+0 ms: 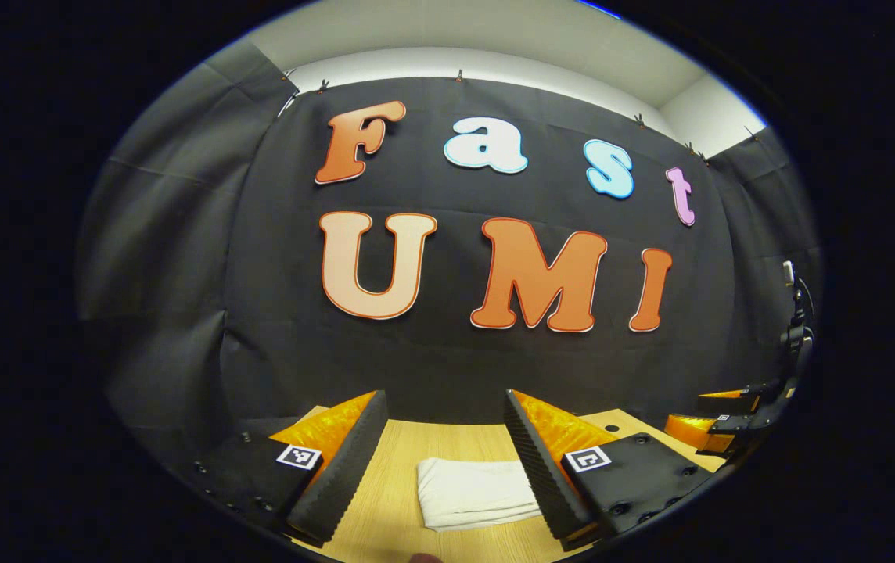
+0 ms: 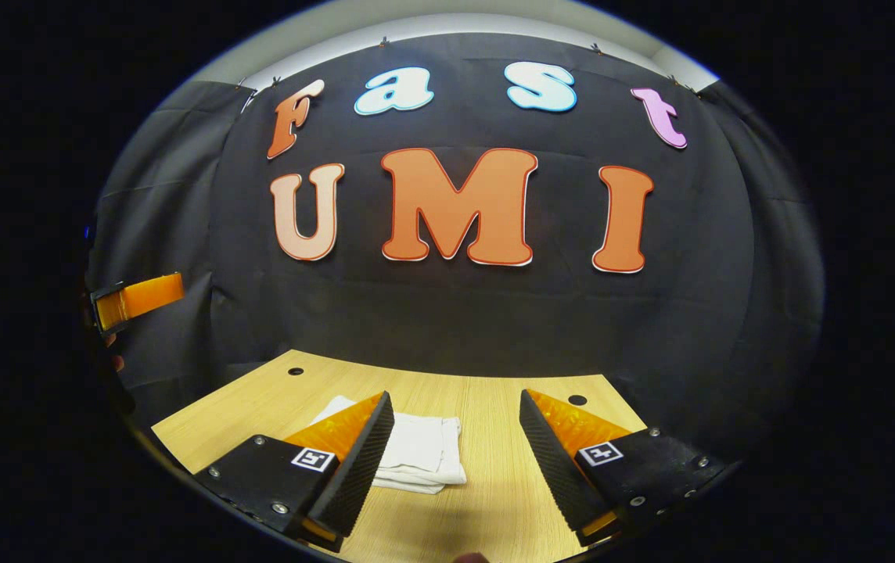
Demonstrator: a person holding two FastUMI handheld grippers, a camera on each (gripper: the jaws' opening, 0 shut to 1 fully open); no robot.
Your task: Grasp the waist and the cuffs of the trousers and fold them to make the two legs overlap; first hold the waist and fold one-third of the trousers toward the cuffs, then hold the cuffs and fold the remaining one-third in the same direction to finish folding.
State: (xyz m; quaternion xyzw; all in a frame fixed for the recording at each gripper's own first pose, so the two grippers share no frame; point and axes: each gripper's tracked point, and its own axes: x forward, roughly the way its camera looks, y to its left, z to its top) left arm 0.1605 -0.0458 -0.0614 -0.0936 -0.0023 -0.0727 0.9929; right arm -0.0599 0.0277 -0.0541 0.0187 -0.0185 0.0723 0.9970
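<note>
Nearest the lens in the left gripper view: left tongs point(image 1: 444, 461), jaws spread wide, holding nothing. White cloth trousers point(image 1: 475, 491), folded into a compact thick rectangle, lie flat on the pale wood-grain table point(image 1: 393, 469). Bundle sits between the two fingers and below them, nearer the right-hand one, whose edge covers the bundle's corner; whether it touches the cloth I cannot tell. Off past the trousers, at the table's far side, part of the other tongs point(image 1: 717, 418) is seen.

Right gripper view: right tongs point(image 2: 455, 461), also wide open and empty. Trousers point(image 2: 420, 453) lie partly behind the left-hand finger, the rest showing in the gap; right-hand finger well apart from them. Round holes point(image 2: 296, 371) in the table beyond the trousers.

Judgement: folding looks complete, layers stacked and edges fairly square. To finish well, lift both tongs straight up and away, jaws kept open, so no finger drags the top layer loose.
</note>
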